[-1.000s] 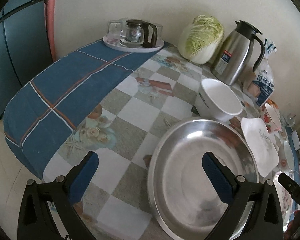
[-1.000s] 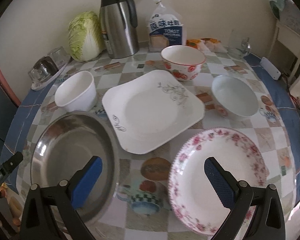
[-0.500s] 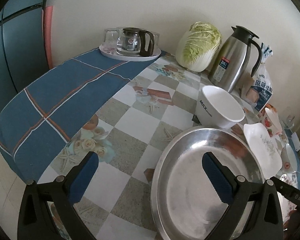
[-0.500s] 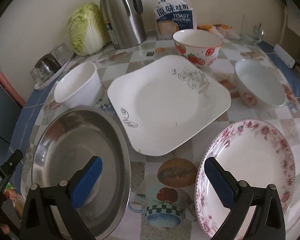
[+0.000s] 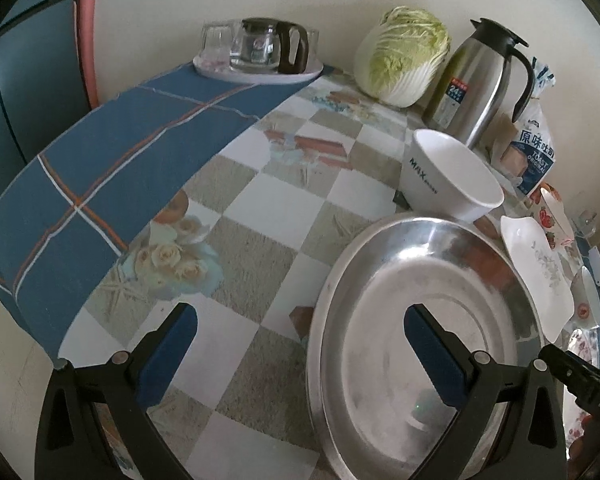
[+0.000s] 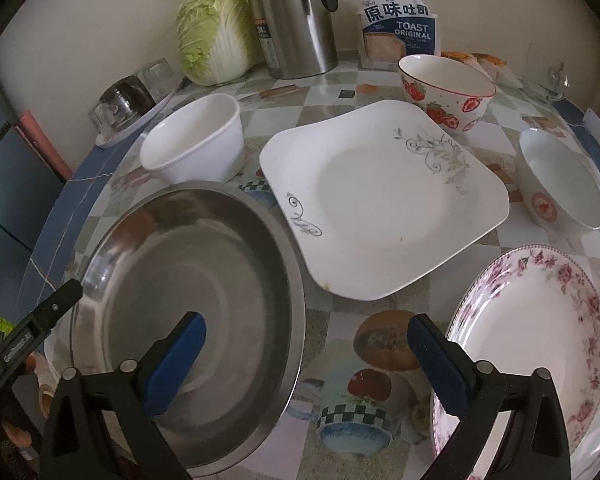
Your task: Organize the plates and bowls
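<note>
Checked tablecloth (image 5: 268, 208) bare left of steel basin (image 5: 420, 280) (rim beside white bowl (image 5: 452, 176)).

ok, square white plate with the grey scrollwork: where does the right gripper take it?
Judging by its shape, the near corner of the square plate, approached low from the front. The rim flares up off the table there, so one finger could slide under, and that corner faces the open right gripper. The left edge sits close to the steel basin and the back corner close to the strawberry bowl.

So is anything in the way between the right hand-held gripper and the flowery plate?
Nothing visible. The right hand-held gripper is open just above the table, and the flowery plate lies right beside its right finger.
</note>
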Motion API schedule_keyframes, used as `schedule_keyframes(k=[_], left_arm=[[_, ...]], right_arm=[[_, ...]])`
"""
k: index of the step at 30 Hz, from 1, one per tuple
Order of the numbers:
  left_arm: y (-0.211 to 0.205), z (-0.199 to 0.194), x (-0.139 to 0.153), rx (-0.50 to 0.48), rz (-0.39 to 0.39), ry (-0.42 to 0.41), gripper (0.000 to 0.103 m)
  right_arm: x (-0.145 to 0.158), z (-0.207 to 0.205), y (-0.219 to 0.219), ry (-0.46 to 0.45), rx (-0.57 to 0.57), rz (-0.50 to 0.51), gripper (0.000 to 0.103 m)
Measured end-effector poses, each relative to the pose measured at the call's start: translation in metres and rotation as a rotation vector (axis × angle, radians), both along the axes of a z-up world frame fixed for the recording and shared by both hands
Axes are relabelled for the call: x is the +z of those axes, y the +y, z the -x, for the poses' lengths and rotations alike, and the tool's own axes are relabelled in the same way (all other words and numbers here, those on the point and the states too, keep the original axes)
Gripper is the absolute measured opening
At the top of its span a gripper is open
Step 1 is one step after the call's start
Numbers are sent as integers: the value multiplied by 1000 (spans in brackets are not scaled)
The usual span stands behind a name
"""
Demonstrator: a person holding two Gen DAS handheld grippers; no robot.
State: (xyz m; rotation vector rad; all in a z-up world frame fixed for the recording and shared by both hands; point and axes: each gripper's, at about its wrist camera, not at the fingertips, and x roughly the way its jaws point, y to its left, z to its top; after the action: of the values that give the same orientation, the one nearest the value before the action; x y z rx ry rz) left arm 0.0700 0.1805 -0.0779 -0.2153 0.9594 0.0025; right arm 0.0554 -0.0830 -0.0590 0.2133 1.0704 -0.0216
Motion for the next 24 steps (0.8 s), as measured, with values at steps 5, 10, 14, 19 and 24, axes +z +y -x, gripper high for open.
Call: schedule_keyframes(k=[5, 10, 14, 19, 24], left_arm=[[-5, 0, -4, -21, -11, 22, 83], [-4, -1, -9, -21, 16, 50, 72], [-6, -3, -13, -24, 14, 70, 69], [-10, -8, -19, -31, -14, 94, 62], [-13, -13, -20, -44, -16, 94, 50]], right_arm=[[-3, 4, -4, 4, -14, -58, 70], [-12, 2, -3, 33, 4, -99, 42], [-17, 0, -1, 49, 12, -113, 30], [-23, -3, 0, 67, 9, -114, 22], [-28, -7, 5, 76, 30, -109, 15]])
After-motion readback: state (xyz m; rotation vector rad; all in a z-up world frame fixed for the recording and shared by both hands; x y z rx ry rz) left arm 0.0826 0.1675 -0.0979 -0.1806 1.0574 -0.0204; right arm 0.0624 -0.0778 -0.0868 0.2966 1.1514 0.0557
